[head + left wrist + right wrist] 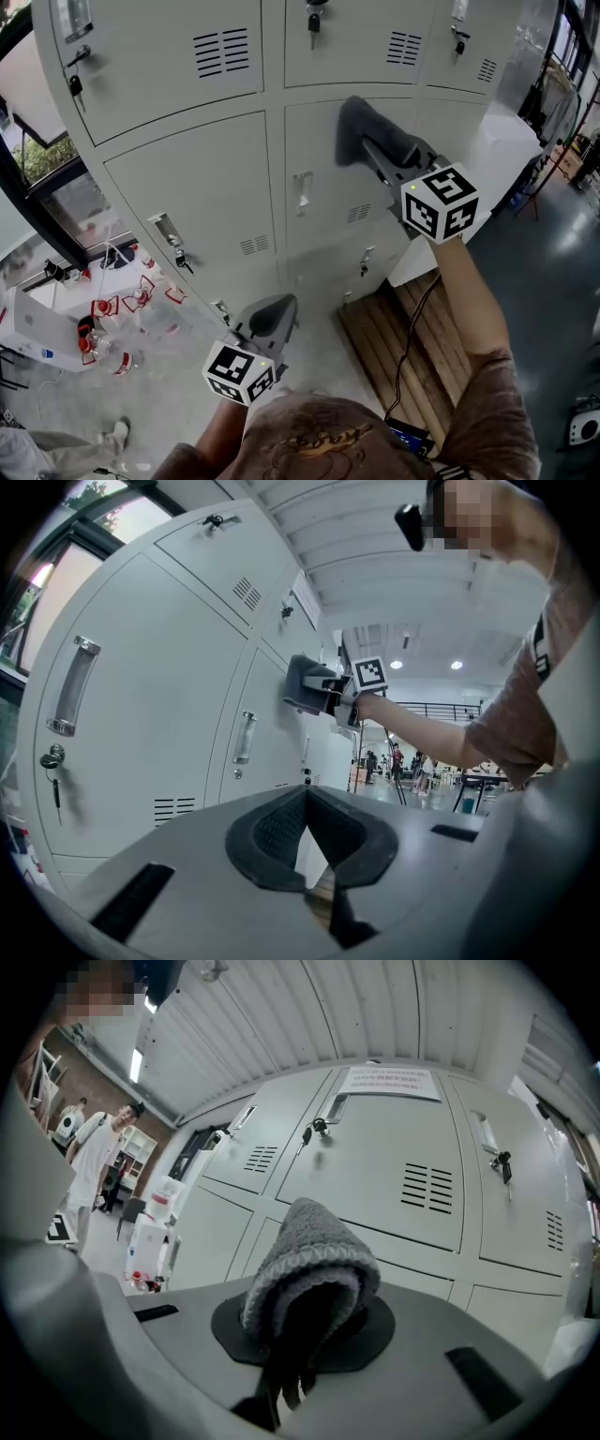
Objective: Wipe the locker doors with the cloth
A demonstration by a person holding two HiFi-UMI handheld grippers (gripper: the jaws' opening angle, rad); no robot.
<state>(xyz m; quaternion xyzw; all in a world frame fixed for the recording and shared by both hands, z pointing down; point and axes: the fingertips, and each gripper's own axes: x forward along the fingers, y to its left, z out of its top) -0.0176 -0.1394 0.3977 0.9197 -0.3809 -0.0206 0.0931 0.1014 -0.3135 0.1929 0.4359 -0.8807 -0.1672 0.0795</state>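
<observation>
Cloth [361,131]: grey, thick knit, folded.

Head view. The cloth is clamped in the right gripper [380,155] and pressed against the upper part of a middle-row door of the lockers [187,178], above that door's handle. The right arm is stretched up and forward. The left gripper [267,319] hangs low and well apart from the cloth, in front of the bottom row of doors. Keys [77,86] hang from several locks. A wooden pallet [412,328] lies on the floor at the foot of the lockers, right of centre.

Left gripper view. The left gripper [307,841] has its dark pads parted by a narrow wedge of a gap, with nothing between them. Beyond it, the right gripper [323,691] holds the cloth [302,682] against a locker door [272,733].

Right gripper view. The right gripper [305,1326] is closed on the cloth [309,1260], whose folded end bulges up past the pads toward the lockers [375,1166]. A paper notice [389,1082] is stuck to the top of a door; its print is too small to read. A person [103,1157] stands far off at the left.
</observation>
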